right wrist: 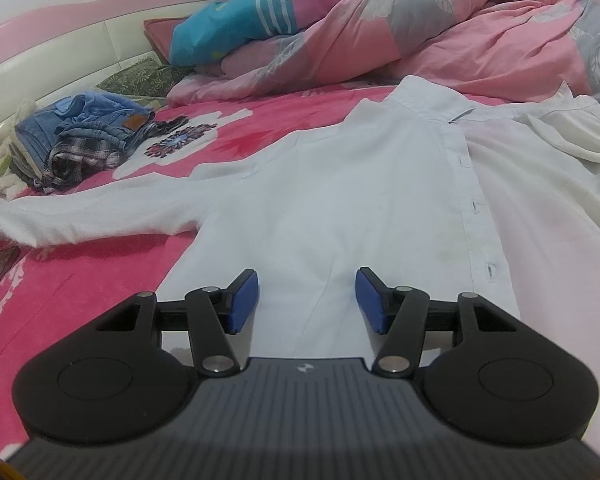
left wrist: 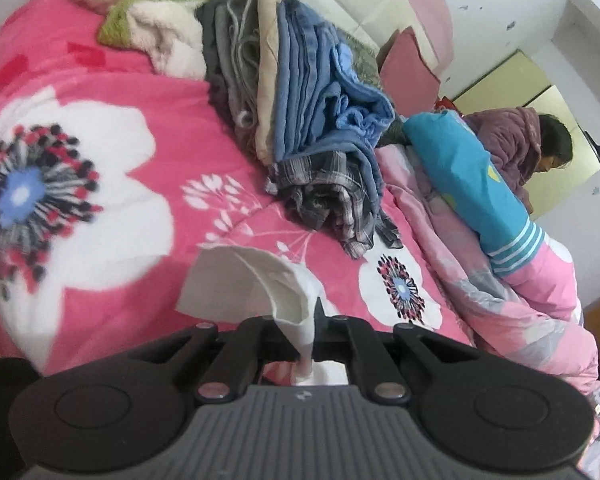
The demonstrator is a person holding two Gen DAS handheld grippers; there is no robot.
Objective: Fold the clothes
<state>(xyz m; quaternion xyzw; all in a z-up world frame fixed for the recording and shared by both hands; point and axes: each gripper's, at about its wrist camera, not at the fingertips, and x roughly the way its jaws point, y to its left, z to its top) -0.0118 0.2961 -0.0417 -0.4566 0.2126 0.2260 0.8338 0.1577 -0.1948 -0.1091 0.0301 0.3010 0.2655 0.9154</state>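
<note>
A white button-up shirt [right wrist: 332,200] lies spread flat on the pink flowered blanket [right wrist: 80,288], collar toward the far side. Its left sleeve [right wrist: 92,220] is stretched out to the left edge of the right wrist view. My left gripper [left wrist: 309,322] is shut on the white sleeve end [left wrist: 268,284], which curls up out of its jaws above the blanket [left wrist: 148,152]. My right gripper [right wrist: 307,300] hovers open over the shirt's lower front, and its blue pads [right wrist: 244,300] hold nothing between them.
A stack of folded clothes [left wrist: 312,128], jeans and a plaid shirt among them, sits on the blanket, with a cream fleece [left wrist: 160,20] behind. A pink and grey duvet [right wrist: 440,28] and a blue pillow [right wrist: 228,20] lie bunched along the headboard side. A person [left wrist: 540,148] sits beyond the bed.
</note>
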